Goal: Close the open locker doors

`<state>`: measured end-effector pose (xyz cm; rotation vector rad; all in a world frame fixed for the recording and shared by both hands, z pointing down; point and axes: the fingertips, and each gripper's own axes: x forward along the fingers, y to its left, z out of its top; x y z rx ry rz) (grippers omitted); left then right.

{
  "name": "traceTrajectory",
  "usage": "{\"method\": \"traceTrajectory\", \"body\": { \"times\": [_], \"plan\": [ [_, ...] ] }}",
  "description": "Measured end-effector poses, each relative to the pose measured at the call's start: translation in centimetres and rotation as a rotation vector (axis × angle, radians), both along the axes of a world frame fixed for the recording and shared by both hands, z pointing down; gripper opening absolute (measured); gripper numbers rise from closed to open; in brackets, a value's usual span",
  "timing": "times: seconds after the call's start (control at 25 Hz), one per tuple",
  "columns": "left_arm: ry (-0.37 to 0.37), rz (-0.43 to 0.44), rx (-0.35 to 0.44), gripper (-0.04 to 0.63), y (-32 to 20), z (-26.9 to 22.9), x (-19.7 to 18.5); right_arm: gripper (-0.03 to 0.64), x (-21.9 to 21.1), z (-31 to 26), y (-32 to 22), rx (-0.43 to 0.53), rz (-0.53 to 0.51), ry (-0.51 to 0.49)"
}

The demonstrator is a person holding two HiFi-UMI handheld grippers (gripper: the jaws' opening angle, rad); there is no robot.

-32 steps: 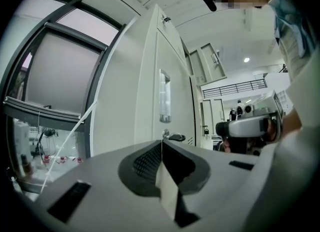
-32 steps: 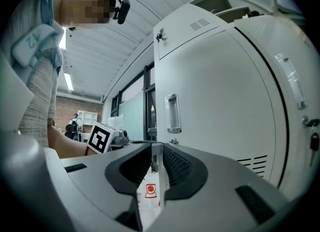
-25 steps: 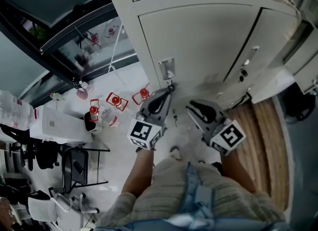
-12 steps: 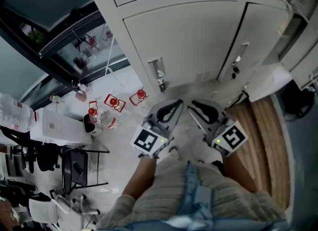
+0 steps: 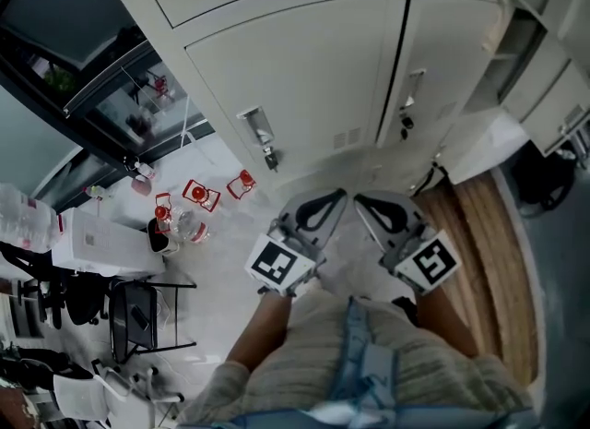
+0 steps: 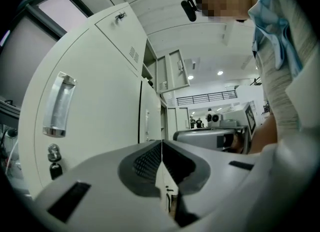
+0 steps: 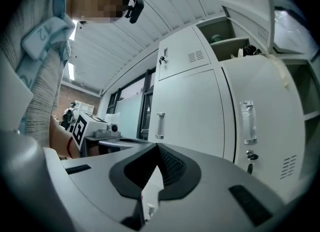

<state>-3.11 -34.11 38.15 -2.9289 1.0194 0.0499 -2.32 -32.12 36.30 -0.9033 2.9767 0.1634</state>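
While the fingers [image 6: 140,163] meet, locker doors [image 5: 295,77] stand untouched beyond.

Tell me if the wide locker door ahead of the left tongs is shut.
Shut: the wide locker door lies flush with its neighbour, only a thin seam between.
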Motion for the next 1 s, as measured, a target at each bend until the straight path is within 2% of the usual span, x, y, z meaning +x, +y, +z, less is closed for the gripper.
{"method": "traceTrajectory", "body": {
  "times": [0.32,0.76,1.0],
  "plan": [
    [0.0,0.014,0.01,0.007,1.4,-0.6,4.1,0.002,3.8,0.2,1.6,0.008,0.008,0.067],
    [0.018,-0.018,-0.005,0.008,4.1,-0.1,8.1,0.002,8.3,0.7,4.2,-0.016,0.004,0.063],
    [0.016,-0.018,0.005,0.008,6.4,0.0,9.5,0.002,9.4,0.9,6.2,-0.028,-0.014,0.042]
  ]
}}
